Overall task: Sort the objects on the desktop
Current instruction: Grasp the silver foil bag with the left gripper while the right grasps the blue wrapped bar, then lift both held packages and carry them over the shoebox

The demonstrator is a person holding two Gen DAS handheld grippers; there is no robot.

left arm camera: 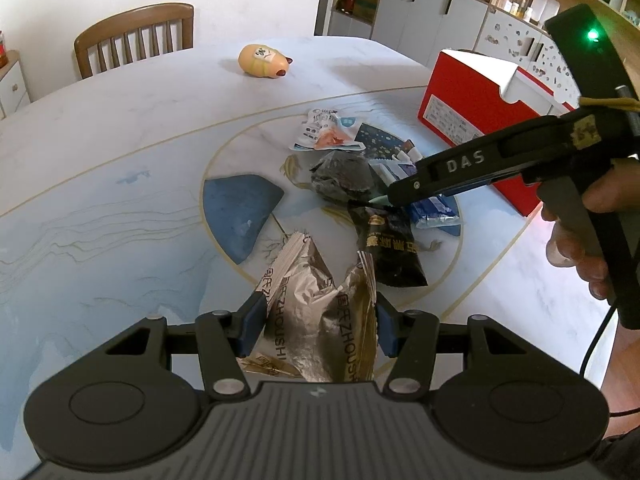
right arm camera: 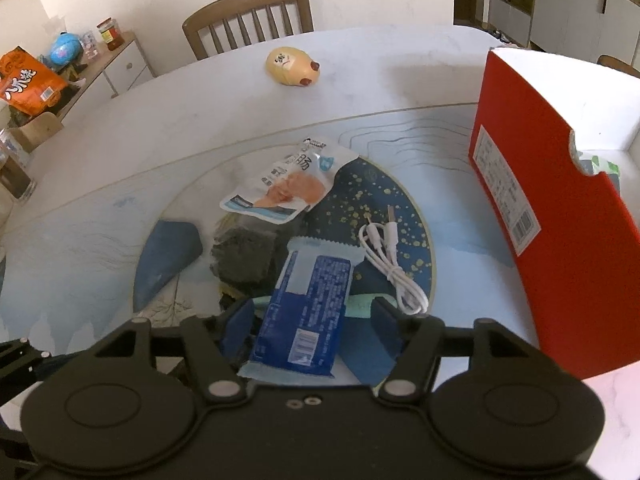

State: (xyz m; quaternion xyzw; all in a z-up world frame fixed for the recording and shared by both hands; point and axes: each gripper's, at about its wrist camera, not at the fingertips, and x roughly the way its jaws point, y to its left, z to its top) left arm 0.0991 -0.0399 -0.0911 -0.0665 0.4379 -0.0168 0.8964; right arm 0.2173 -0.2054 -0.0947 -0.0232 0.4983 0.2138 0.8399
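My left gripper [left arm camera: 318,312] is shut on a crumpled gold foil snack bag [left arm camera: 316,316] and holds it over the table. My right gripper [right arm camera: 310,320] is open, its jaws on either side of a blue wrapped snack bar [right arm camera: 308,304] that lies on the pile; it also shows from the side in the left wrist view [left arm camera: 400,196]. The pile holds a black packet [left arm camera: 388,244], a dark clear bag [right arm camera: 244,258], a white sausage pouch [right arm camera: 288,182] and a coiled white USB cable [right arm camera: 396,260]. A red box [right arm camera: 560,216] stands open at the right.
A yellow hamster toy [right arm camera: 292,67] lies at the far side of the marble table [right arm camera: 120,168]. A wooden chair [right arm camera: 248,16] stands behind it. A side cabinet with clutter [right arm camera: 36,80] is at the left, and shelves and cupboards [left arm camera: 440,4] are at the back right.
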